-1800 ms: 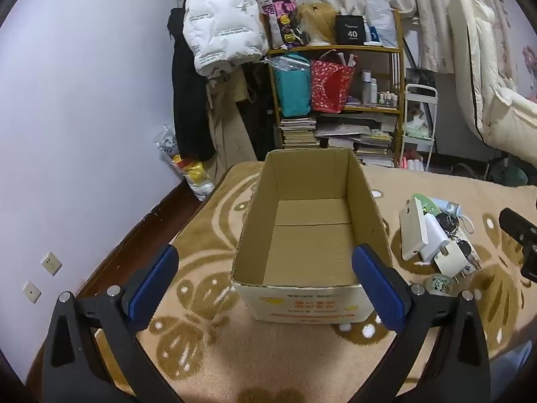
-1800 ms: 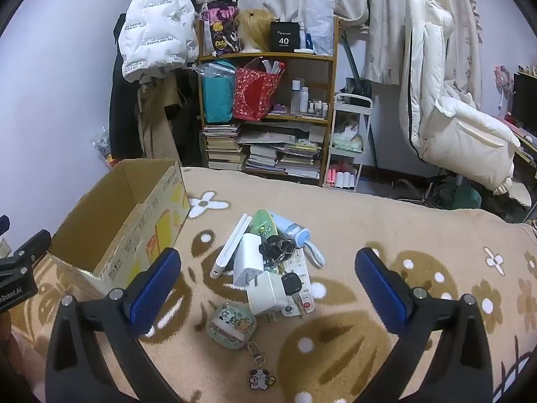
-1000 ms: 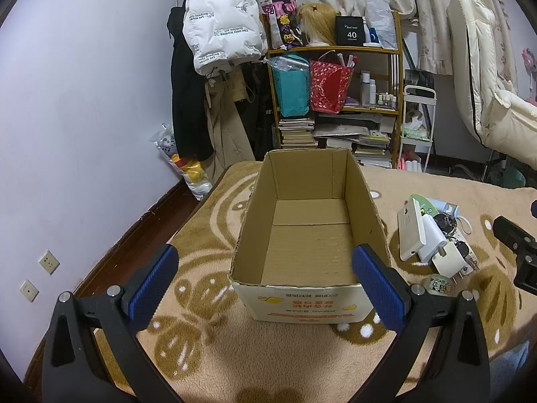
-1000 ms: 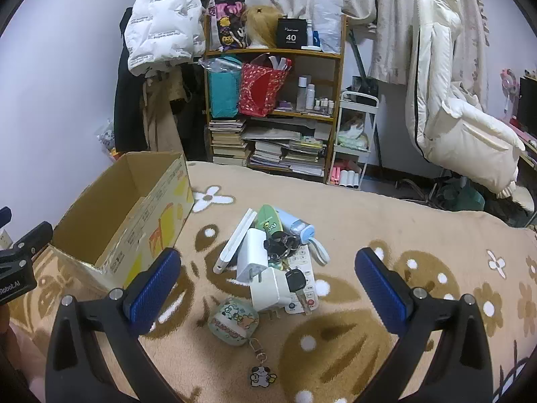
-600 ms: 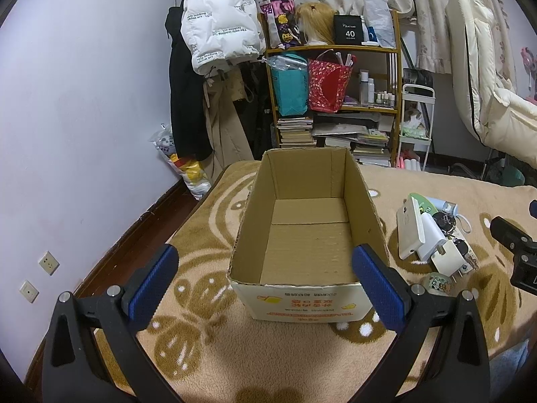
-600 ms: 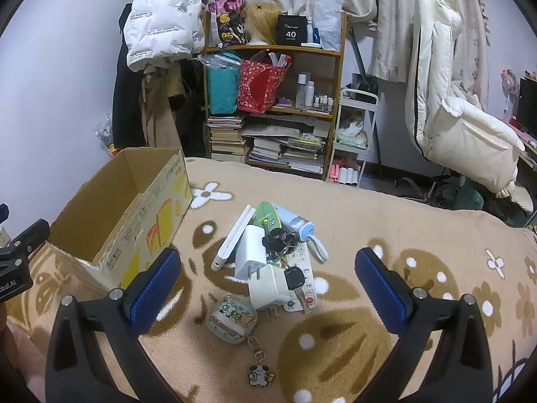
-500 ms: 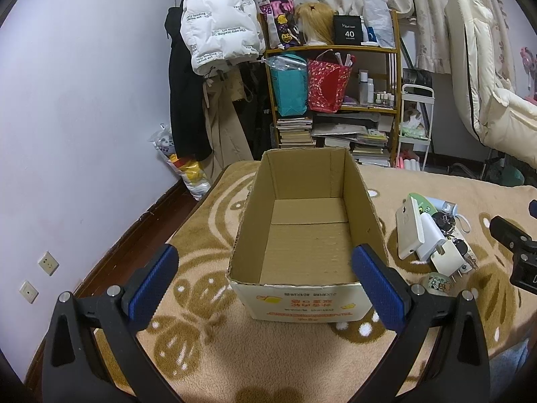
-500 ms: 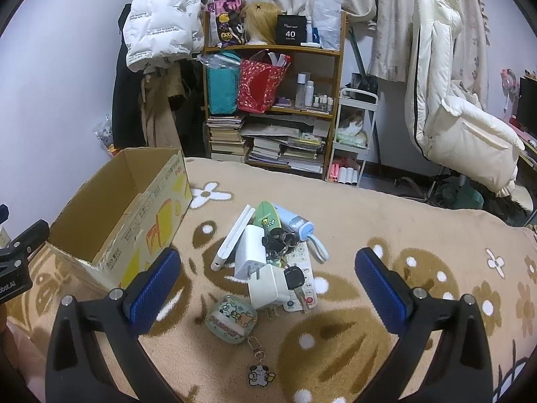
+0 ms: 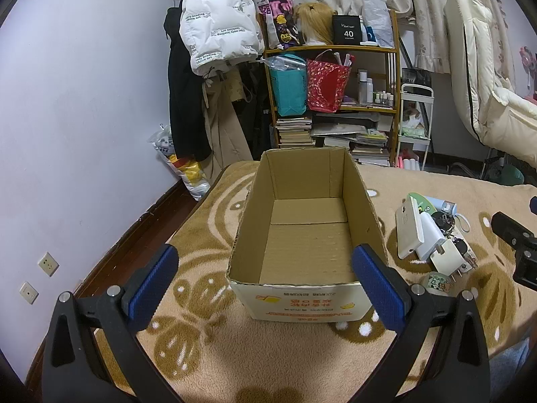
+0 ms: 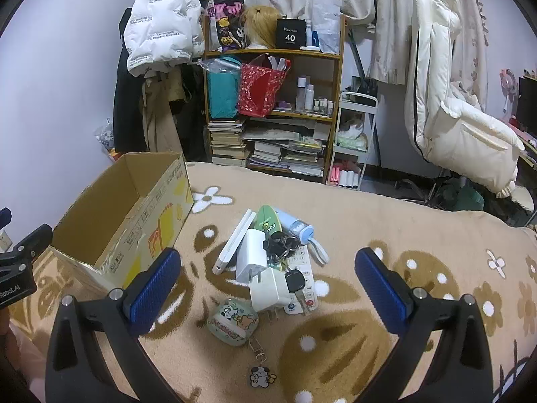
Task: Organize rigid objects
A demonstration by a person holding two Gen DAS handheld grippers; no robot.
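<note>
The right gripper (image 10: 266, 280) hangs above the pile of small things with its blue pads spread wide and nothing between them, and the left gripper (image 9: 265, 277) is likewise spread and empty, poised over the near end of the cardboard box (image 9: 303, 231), which stands open and bare inside. The pile sits on the brown flowered blanket (image 10: 386, 221) just right of the box: a flat white slab on edge (image 10: 234, 241), two white chargers (image 10: 252, 259) and (image 10: 270, 290) lying against each other, a bunch of dark keys (image 10: 281, 243), a car key (image 10: 295, 282) on a white remote (image 10: 303, 285), a green oval case (image 10: 266, 222), a pale blue cylinder with a strap (image 10: 297, 223), and a round cartoon-printed case (image 10: 232, 321) with a charm (image 10: 261, 376) on a chain. All look light and stiff, so weight is no worry — slip is. The glossy chargers are best taken across their flat sides, away from the prongs; the cylinder may roll, so pinch it across its middle. The nearest piece, the round case, is domed and smooth — I would close low on its widest part and expect the charm to dangle. The soft blanket lets the pads sink a little under a thin item such as the slab.
</note>
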